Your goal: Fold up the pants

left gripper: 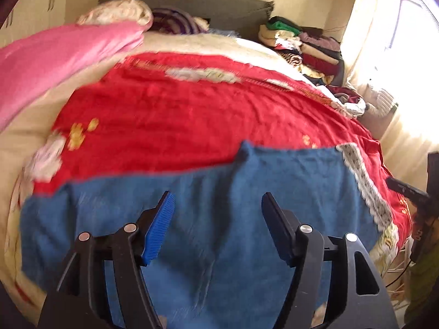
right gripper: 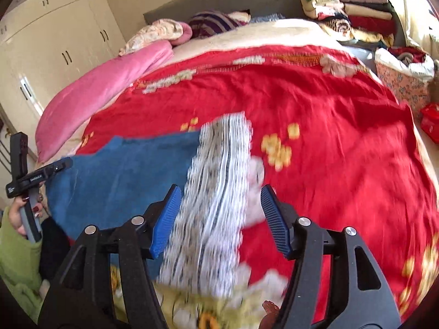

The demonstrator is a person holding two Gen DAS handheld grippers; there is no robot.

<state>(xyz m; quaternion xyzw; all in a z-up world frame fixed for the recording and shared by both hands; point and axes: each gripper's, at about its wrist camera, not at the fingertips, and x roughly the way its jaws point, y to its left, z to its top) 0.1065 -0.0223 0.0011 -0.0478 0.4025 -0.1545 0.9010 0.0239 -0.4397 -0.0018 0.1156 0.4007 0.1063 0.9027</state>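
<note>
Blue pants point(left gripper: 208, 213) lie flat on the red bedspread point(left gripper: 192, 115), at the near edge of the bed, already doubled over by the look of the straight far edge. A patterned grey-white band point(right gripper: 216, 192) — waistband or cuff, motion blur prevents telling which — runs along the right-hand end.

Handling judgement: soft, thick knit or fleece, light, limp. No stiffness to carry a fold by itself, so an unsupported span will sag. Not slippery; the ribbed pads should bite well. Not fragile. Best holds: the two corners of one end, pinching all layers together, or the patterned band, which looks denser.

Left gripper point(left gripper: 216, 205): jaws stand wide apart, nothing between them, hovering above the blue cloth mid-garment. Right gripper point(right gripper: 221, 205): jaws likewise parted, straddling the band from above, pads not pressing it — released, not gripped.

Outward: pink quilt point(right gripper: 104, 93) along the left side of the bed, stacked folded clothes point(right gripper: 354, 11) at the far right corner, cream wardrobe point(right gripper: 55, 35) beyond.
</note>
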